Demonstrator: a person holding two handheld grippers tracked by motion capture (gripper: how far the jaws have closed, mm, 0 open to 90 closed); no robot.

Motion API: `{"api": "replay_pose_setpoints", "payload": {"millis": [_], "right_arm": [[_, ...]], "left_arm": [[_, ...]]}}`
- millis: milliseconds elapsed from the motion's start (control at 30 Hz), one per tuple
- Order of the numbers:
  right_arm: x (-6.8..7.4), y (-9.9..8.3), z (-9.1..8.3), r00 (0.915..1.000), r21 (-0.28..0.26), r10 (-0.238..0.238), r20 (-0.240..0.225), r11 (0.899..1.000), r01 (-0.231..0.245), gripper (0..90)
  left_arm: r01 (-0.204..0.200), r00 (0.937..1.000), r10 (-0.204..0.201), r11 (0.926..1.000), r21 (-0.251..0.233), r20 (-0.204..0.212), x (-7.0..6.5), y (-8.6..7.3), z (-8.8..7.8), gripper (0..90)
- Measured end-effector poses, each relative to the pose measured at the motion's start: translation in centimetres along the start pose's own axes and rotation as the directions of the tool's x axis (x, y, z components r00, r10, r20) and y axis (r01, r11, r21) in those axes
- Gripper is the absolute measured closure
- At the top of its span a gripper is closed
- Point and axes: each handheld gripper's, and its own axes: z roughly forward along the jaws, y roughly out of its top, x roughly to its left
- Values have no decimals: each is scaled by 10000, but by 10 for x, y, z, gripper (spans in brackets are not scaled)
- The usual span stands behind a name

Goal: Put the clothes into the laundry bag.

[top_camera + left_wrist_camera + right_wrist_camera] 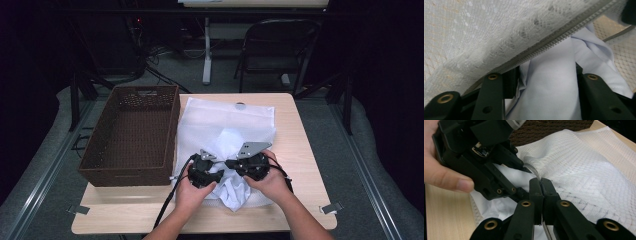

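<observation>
White mesh laundry bag (227, 122) lay flat on the counter, just right of the brown basket (131, 135), its near edge touching the basket's side. Zipper edge (564, 35) at the near end was lifted and open. Pale white garment (235, 192), crumpled, sat partly inside the bag's mouth, a bunched end spilling out toward the near counter edge, farther from the basket than the bag's left side.
</observation>
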Motion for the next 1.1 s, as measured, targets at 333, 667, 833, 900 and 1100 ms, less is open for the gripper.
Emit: {"api": "replay_pose_setpoints", "payload": {"millis": [333,667,833,900,1100], "right_arm": [[-2,-1,-1,10000,-35,45,23,10000,-45,886],[-1,-1,0,10000,-6,22,23,10000,-22,886],[0,-1,0,10000,26,14,18,10000,-14,885],[0,-1,0,10000,17,-16,16,10000,16,885],[0,-1,0,10000,13,2,26,10000,-2,885]], "left_arm": [[-46,9999,48,9997,-242,91,-3,-3,-19,501],[-166,9994,175,9995,-278,294,1,-20,-31,481],[-175,9991,186,9994,-299,372,1,-26,-28,472],[-204,9990,212,9996,-215,400,1,-28,-26,467],[-228,9989,234,9996,-154,413,2,-32,-20,469]]}}
